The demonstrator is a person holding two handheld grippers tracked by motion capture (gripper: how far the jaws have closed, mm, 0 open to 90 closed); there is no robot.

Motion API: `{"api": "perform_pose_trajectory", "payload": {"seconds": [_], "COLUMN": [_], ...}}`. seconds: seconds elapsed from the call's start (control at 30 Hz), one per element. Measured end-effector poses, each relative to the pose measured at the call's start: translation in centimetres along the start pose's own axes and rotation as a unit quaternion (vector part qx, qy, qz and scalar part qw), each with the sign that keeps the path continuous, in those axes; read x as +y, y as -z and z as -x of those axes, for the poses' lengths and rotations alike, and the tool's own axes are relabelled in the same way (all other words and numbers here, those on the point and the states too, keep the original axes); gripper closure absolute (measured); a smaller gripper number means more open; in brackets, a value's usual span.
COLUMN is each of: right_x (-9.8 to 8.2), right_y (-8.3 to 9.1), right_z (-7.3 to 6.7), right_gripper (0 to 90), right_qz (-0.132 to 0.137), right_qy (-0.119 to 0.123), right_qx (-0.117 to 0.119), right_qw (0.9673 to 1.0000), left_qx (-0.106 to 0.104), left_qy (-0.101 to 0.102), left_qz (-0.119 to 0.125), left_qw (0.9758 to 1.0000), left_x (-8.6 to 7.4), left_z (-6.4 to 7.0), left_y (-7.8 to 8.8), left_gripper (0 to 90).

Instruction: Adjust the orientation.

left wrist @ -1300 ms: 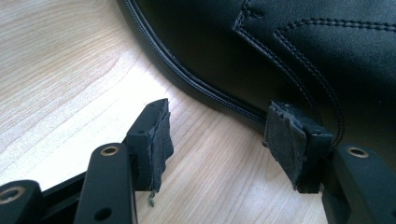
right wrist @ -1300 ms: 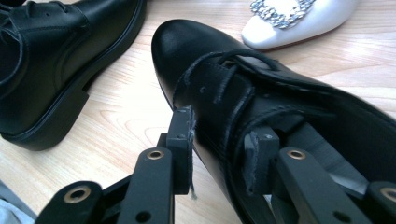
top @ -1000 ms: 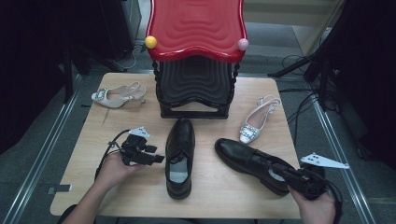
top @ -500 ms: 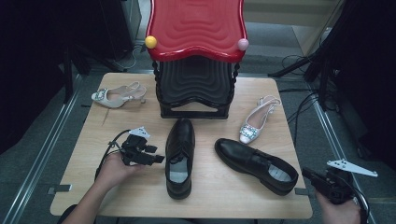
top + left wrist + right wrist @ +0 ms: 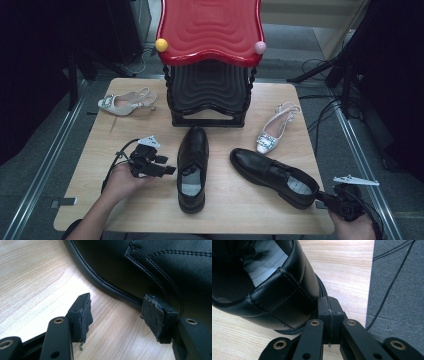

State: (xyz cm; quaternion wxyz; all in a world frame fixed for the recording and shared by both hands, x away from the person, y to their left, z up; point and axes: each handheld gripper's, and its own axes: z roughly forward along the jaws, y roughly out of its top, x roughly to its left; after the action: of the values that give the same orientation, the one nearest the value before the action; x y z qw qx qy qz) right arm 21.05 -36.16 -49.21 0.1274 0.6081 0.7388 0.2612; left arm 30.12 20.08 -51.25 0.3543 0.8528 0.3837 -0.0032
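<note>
Black shoes lie on the wooden counter: one near the middle, toe pointing to the far side, the other to its right, lying slantwise with its heel toward the near right corner. At the far edge stands a red-topped rack. A pale heeled sandal lies far left, another right of the rack. The left hand-held gripper rests just left of the middle shoe, its jaws apart and empty beside the shoe's side. The right hand-held gripper has its jaws clenched together, empty, tips right by the slanted shoe's heel at the counter's near right corner.
</note>
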Motion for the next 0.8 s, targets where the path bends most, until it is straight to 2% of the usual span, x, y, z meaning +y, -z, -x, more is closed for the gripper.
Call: {"api": "perform_pose_trajectory", "payload": {"seconds": [0.2,0.3,0.43,0.57,0.7,0.8], "right_x": [0.2,0.5,0.7,1.1,1.5,1.7], "right_y": [-0.1,-0.5,-1.0,-1.4,-1.8,-2.1], "right_z": [-0.7,-1.6,-2.8,-4.1,-5.3,-6.5], "right_gripper": [90.0,90.0,90.0,90.0,90.0,90.0], "right_qz": [0.012,0.007,0.003,0.001,0.007,0.006], "right_qy": [-0.001,0.015,0.026,0.041,0.052,0.068], "right_qx": [0.018,0.015,0.036,0.040,0.074,0.079], "right_qw": [0.9998,0.9997,0.9990,0.9983,0.9958,0.9945], "left_qx": [-0.001,-0.001,0.000,-0.001,-0.001,-0.001], "left_qy": [0.000,-0.001,0.000,0.000,0.000,0.000], "left_qz": [-0.001,-0.001,-0.001,-0.002,-0.001,-0.001], "left_qw": [1.0000,1.0000,1.0000,1.0000,1.0000,1.0000], "left_x": [0.0,0.0,0.0,0.0,0.0,0.0], "left_z": [0.1,0.1,0.0,0.1,0.1,0.1], "left_y": [-0.1,-0.1,-0.1,-0.1,-0.1,-0.1], "left_gripper": [40.8,40.8,40.8,40.8,40.9,40.8]}}
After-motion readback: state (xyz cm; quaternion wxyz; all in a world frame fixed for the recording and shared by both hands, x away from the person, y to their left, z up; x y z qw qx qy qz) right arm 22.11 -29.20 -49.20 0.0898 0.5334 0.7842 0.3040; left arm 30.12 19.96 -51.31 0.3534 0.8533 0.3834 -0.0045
